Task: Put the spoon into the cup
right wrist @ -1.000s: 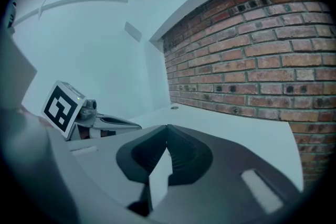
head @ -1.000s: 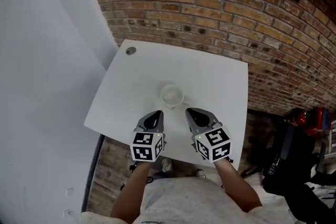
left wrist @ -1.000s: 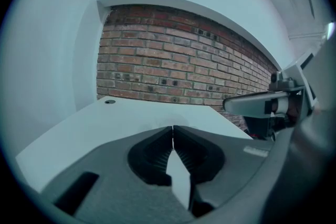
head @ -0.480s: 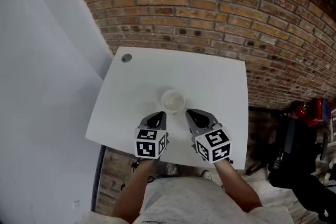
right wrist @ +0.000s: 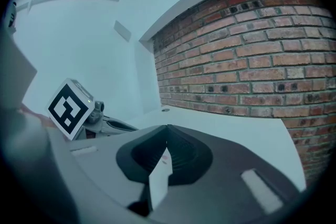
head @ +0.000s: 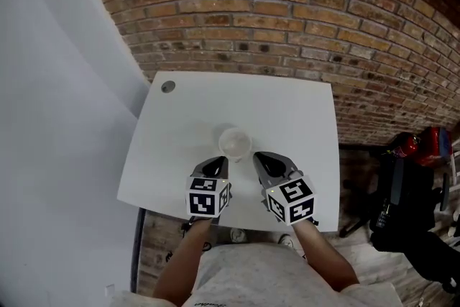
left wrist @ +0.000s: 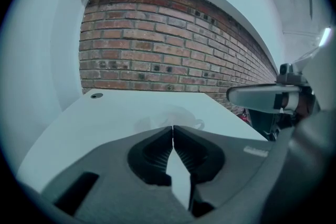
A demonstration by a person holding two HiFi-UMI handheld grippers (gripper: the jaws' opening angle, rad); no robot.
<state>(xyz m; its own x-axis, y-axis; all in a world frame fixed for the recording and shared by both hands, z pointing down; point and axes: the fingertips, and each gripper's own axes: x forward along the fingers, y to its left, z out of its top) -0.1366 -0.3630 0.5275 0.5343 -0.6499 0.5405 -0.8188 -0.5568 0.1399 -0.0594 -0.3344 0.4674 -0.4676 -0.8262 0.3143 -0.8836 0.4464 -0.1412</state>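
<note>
A small pale cup [head: 235, 142] stands upright near the middle of the white table [head: 287, 111]. In the left gripper view the cup [left wrist: 177, 114] is only a faint shape beyond the jaws. No spoon can be made out in any view. My left gripper [head: 214, 162] hovers just short of the cup on its near left, jaws shut and empty [left wrist: 172, 127]. My right gripper [head: 260, 157] is at the cup's near right, also shut with nothing between its jaws [right wrist: 167, 128]. Each gripper shows in the other's view: the right one [left wrist: 262, 98], the left one's marker cube [right wrist: 69, 107].
A round grommet [head: 168, 86] sits in the table's far left corner. A brick wall [head: 287, 18] runs behind the table and a white wall [head: 57, 118] stands on the left. Black and red bags [head: 413, 176] lie on the floor at the right.
The head view has shifted, so the table sits lower in the picture. Both grippers stay shut and side by side, now slightly nearer the cup.
</note>
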